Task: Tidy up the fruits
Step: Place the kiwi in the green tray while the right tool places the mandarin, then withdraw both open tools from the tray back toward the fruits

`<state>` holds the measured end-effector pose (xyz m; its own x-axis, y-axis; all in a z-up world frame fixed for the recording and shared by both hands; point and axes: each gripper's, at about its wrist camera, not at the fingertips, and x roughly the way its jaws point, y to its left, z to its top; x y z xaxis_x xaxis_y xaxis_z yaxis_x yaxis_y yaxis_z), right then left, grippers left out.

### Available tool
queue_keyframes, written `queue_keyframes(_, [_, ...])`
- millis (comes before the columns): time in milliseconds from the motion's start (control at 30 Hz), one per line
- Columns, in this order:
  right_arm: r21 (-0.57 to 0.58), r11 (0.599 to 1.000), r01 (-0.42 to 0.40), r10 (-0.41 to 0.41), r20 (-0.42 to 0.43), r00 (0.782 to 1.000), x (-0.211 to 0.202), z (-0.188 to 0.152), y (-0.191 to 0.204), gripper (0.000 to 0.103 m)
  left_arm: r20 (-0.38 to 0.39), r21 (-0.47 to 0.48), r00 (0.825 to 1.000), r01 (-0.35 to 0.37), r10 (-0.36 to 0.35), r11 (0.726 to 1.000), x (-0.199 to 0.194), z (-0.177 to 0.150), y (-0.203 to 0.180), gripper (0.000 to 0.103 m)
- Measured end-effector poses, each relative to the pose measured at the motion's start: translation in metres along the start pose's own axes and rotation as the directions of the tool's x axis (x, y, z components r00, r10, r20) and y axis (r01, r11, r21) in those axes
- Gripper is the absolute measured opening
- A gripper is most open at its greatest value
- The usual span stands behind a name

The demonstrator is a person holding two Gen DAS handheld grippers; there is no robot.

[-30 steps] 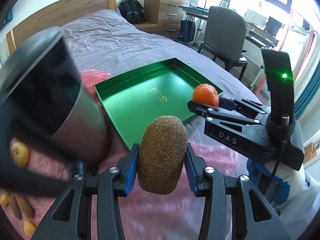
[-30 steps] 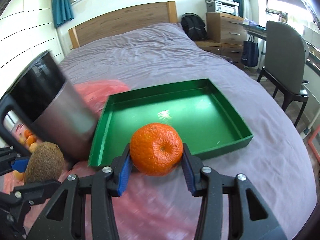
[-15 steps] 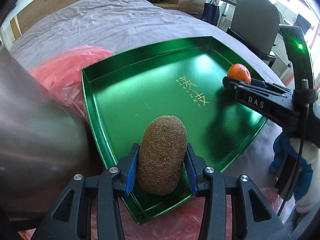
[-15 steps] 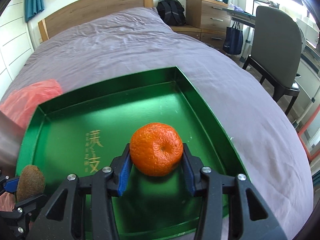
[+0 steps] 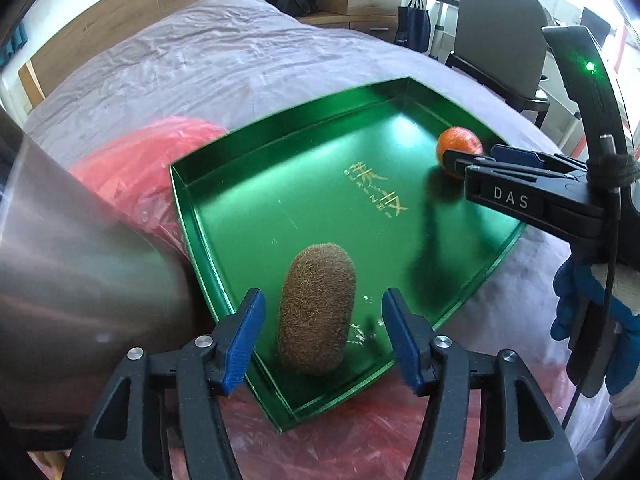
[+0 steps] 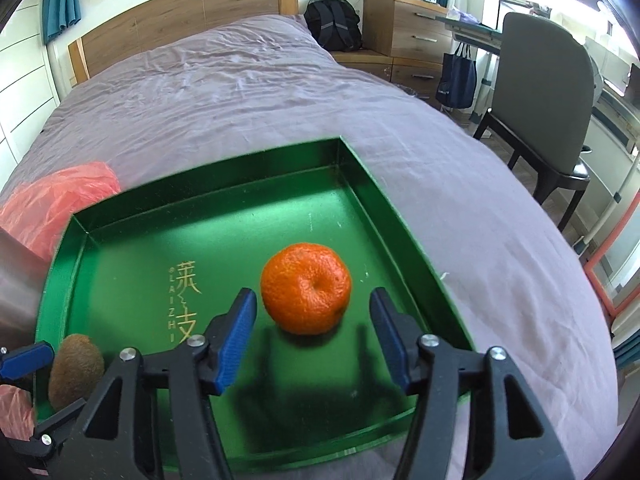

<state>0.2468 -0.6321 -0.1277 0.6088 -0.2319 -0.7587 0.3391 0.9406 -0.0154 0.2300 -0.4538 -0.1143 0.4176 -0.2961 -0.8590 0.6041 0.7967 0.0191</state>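
A brown kiwi point(image 5: 316, 308) lies in the near corner of the green tray point(image 5: 240, 224), between the spread blue pads of my open left gripper point(image 5: 323, 336), touching neither. An orange mandarin point(image 6: 306, 288) rests on the tray floor point(image 6: 132, 280) toward its right side, between the open fingers of my right gripper point(image 6: 313, 336), with gaps on both sides. The kiwi also shows in the right wrist view point(image 6: 76, 372), and the mandarin in the left wrist view point(image 5: 458, 148) beside the right gripper point(image 5: 476, 160).
The tray sits on a bed with a purple sheet point(image 6: 240, 92). A steel cylinder point(image 5: 72, 280) stands close at the left. A red plastic bag point(image 5: 140, 160) lies left of and under the tray. A chair point(image 6: 544, 92) and drawers point(image 6: 408, 28) stand beside the bed.
Both grippers lowered over the tray and opened. The kiwi and the mandarin left the pads and now rest on the tray floor.
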Motion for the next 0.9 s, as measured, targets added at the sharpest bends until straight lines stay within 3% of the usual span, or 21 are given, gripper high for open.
queue_keyframes(67, [-0.001, 1.0, 0.002, -0.002, 0.016, 1.0, -0.018, 0.001, 0.0, 0.083, 0.021, 0.011, 1.0, 0.002, -0.002, 1.0, -0.018, -0.001, -0.003, 0.056])
queue_keyframes(267, [-0.001, 1.0, 0.006, -0.006, 0.07, 0.998, -0.086, -0.003, 0.0, 0.085, 0.095, 0.024, 0.995, 0.031, -0.033, 0.999, -0.085, -0.01, -0.01, 0.06])
queue_keyframes(467, [0.025, 1.0, -0.014, 0.011, 0.111, 0.994, -0.159, -0.028, 0.004, 0.086, 0.169, 0.019, 0.985, 0.021, -0.024, 1.0, -0.159, -0.038, -0.007, 0.066])
queue_keyframes(733, [0.035, 0.998, -0.058, 0.052, 0.134, 0.99, -0.231, -0.079, 0.029, 0.086, 0.21, -0.021, 0.977, -0.021, 0.025, 1.0, -0.222, -0.097, 0.021, 0.066])
queue_keyframes(900, [0.025, 0.995, -0.094, 0.089, 0.14, 0.986, -0.261, -0.11, 0.052, 0.086, 0.2, -0.067, 0.977, -0.056, 0.069, 0.996, -0.24, -0.144, 0.048, 0.066])
